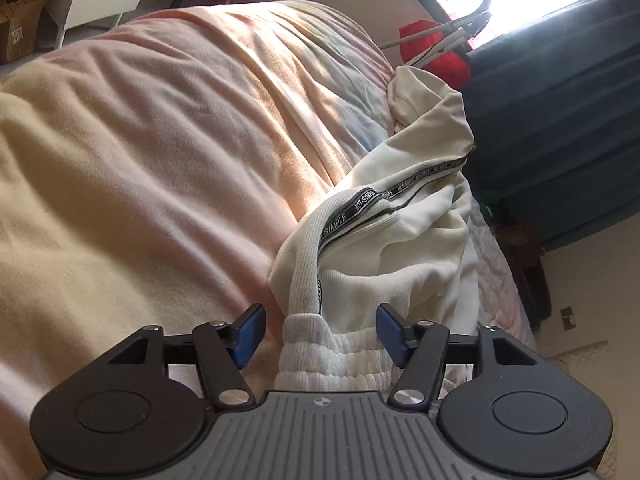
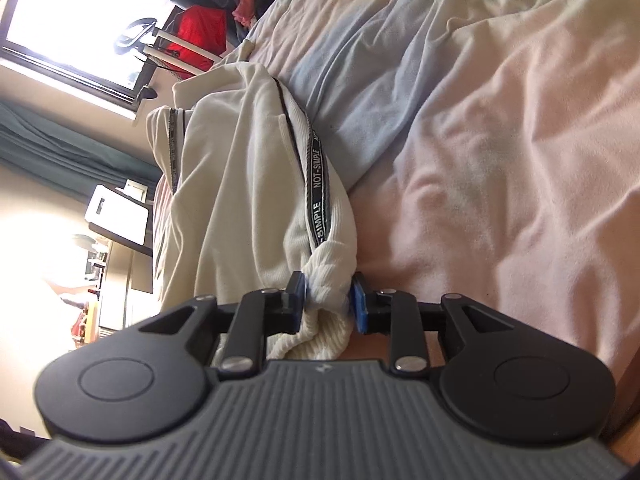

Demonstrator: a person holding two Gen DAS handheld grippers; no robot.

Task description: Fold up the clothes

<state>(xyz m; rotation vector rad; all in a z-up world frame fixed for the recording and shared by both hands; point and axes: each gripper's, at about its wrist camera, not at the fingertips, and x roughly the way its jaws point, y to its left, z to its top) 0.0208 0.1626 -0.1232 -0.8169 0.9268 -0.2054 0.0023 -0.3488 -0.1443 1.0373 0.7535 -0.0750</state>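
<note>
One garment is in play: a cream-white knit pair of jogging trousers with black "NOT-SIMPLE" lettered tape down the seams (image 1: 404,216), lying bunched and twisted along the edge of a bed covered by a pale pink fleece blanket (image 1: 160,152). No flat, squared fold shows anywhere on it; the cloth runs in loose rolls and creases from the ribbed ends up toward the far end of the bed.

The right gripper (image 2: 326,300) is pinched tight on a ribbed white cuff (image 2: 330,276), its blue pads pressing the knit from both sides. The left gripper (image 1: 318,334) stands wide apart, with a ribbed white band of the same garment (image 1: 320,344) lying between its fingers but not squeezed by either pad.

Judging from this, the garment is not folded now: it needs spreading flat on the blanket before any fold can hold. Whether other clothes are folded elsewhere cannot be told; none appears in either view.
</note>
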